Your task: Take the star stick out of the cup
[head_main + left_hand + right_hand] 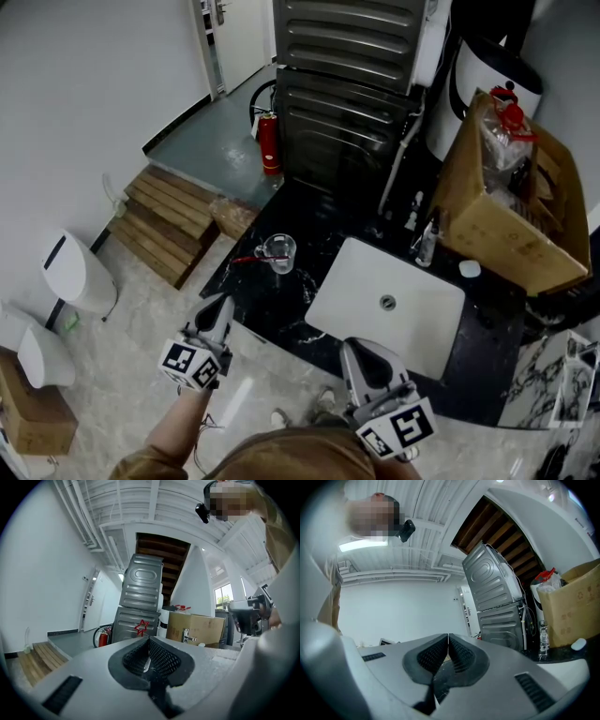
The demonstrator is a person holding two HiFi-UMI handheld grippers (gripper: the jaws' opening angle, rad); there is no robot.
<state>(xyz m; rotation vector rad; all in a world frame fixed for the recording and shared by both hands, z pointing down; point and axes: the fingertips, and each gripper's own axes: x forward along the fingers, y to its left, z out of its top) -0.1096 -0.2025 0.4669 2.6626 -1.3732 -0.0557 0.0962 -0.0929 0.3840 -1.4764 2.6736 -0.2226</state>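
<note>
One star stick (pixel 247 259) in cup (pixel 280 249), beyond left hand-held gripper (pixel 222 302) | left, right hand-held gripper (pixel 361 349) both closed, empty

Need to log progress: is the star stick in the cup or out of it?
In the cup: the red star stick leans out over the rim of the clear cup, which stands upright on the dark counter.

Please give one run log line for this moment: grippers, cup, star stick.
left gripper: shut, empty, short of cup | right gripper: shut, empty | star stick: in cup, not grasped
</note>
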